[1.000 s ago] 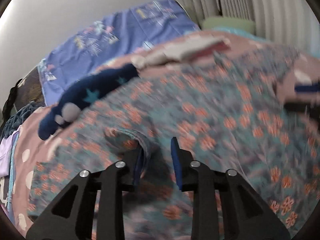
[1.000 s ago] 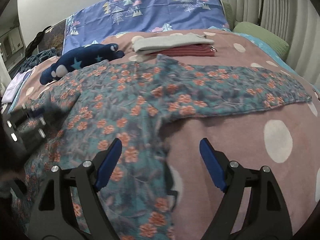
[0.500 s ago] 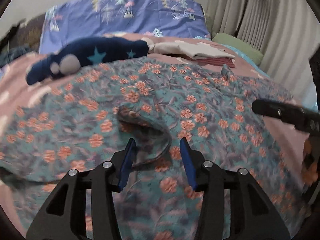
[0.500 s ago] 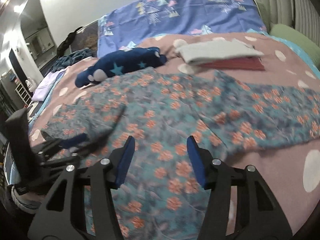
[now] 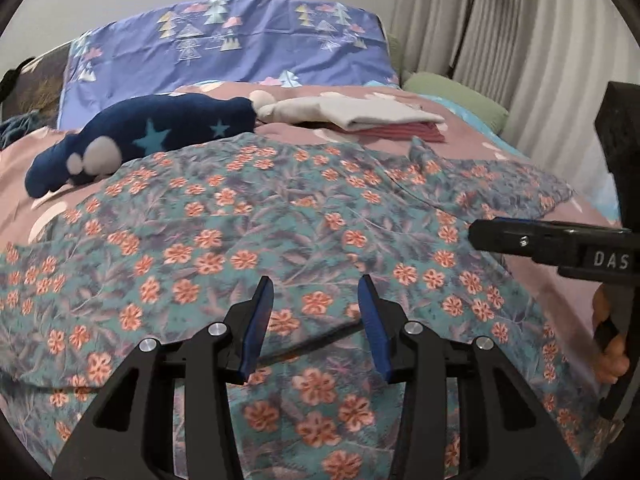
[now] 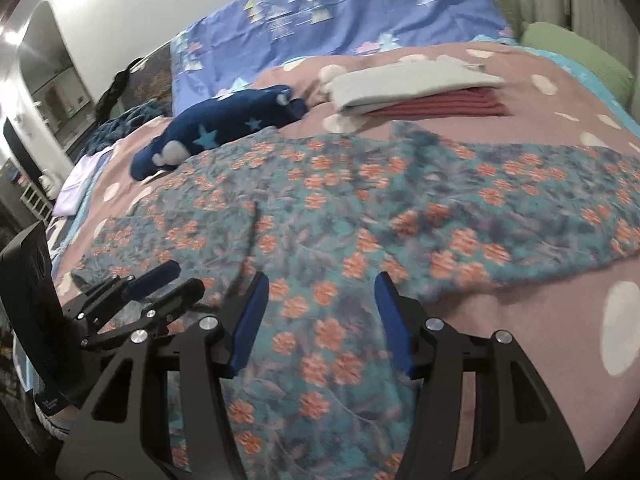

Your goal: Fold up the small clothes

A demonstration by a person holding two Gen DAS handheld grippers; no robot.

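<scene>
Both claws, L gripper [image 5: 316,304] & R gripper [image 6: 318,304], gape wide, empty, over floral garment [image 5: 280,220] (sleeve probably folded in).

Navy star-patterned plush toy [image 5: 140,140] (lying flat) on pink dotted bedspread [image 5: 472,140], beside blue pillow [image 5: 228,48].

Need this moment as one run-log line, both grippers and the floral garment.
left gripper: open, empty | right gripper: open, empty | floral garment: spread on bed, one sleeve out, nothing gripped | folded stack: behind garment
</scene>
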